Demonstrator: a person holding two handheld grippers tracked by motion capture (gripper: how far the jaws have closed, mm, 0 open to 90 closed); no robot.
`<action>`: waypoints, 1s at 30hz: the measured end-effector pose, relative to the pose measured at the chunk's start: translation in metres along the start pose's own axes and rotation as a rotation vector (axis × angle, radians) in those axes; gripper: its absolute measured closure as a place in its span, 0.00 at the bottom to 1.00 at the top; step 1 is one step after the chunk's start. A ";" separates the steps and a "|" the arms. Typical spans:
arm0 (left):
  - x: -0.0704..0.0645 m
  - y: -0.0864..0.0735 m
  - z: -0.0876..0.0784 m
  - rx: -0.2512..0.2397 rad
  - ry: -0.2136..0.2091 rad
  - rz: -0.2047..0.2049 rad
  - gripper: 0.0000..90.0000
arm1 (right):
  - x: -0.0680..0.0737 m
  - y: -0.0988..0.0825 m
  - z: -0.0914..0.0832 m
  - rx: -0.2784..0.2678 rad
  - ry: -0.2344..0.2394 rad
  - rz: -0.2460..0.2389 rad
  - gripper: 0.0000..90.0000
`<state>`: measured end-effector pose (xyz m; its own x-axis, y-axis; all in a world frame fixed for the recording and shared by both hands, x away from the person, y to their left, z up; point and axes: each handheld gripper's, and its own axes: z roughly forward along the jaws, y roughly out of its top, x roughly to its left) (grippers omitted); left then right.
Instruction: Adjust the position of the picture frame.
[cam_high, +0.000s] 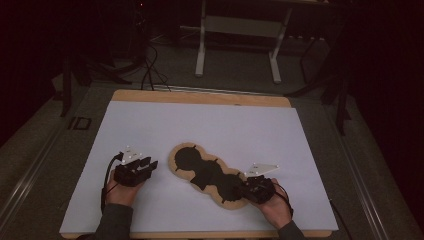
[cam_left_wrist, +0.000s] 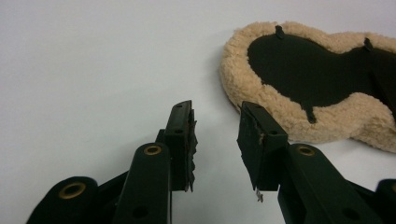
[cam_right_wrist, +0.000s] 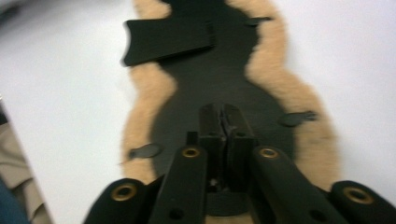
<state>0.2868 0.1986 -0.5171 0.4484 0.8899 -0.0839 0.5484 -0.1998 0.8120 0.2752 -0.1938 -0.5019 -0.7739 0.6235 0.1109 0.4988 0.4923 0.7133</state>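
A white sheet (cam_high: 210, 135) covers most of the wooden tabletop (cam_high: 200, 96), giving a plain, bright ground against which the work stands out.

On it, toward the person's side and running slantwise from centre to lower right, lies a long lobed pad (cam_high: 207, 175): tan fleece around the rim, a black lining (cam_right_wrist: 219, 88) over the middle, with small black tabs (cam_right_wrist: 294, 118) at the waist points. It lies flat, lining up, so both hands can reach an end. In the right gripper view a loose black flap (cam_right_wrist: 168, 39) rests across the far part of the lining.

The right gripper (cam_high: 248, 189) sits over the pad's near end. In its own view the jaws are pressed together above the black lining; nothing can be seen between them, so whether they nip a fold of cloth is unclear. Probably this hand is working the lining or pinning that end down.

The left gripper (cam_high: 145, 166) rests on the bare sheet just beside the pad's other end, apart from it. Its jaws stand partly spread with nothing between them, pointed toward the fleece edge (cam_left_wrist: 261, 100), likely ready to take that end.
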 end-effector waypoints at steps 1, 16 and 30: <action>0.000 0.000 0.000 0.000 0.000 0.000 0.73 | 0.000 0.000 0.000 0.000 0.000 0.000 0.99; 0.001 0.000 0.000 0.005 -0.004 -0.013 0.71 | 0.034 -0.006 0.010 0.031 0.089 -0.058 1.00; 0.003 0.000 -0.001 0.003 0.007 -0.028 0.70 | 0.051 -0.011 0.021 0.063 0.107 -0.122 0.99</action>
<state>0.2873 0.2020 -0.5163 0.4276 0.8981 -0.1026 0.5631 -0.1759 0.8074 0.2382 -0.1545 -0.5191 -0.8655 0.4905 0.1019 0.4200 0.5995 0.6813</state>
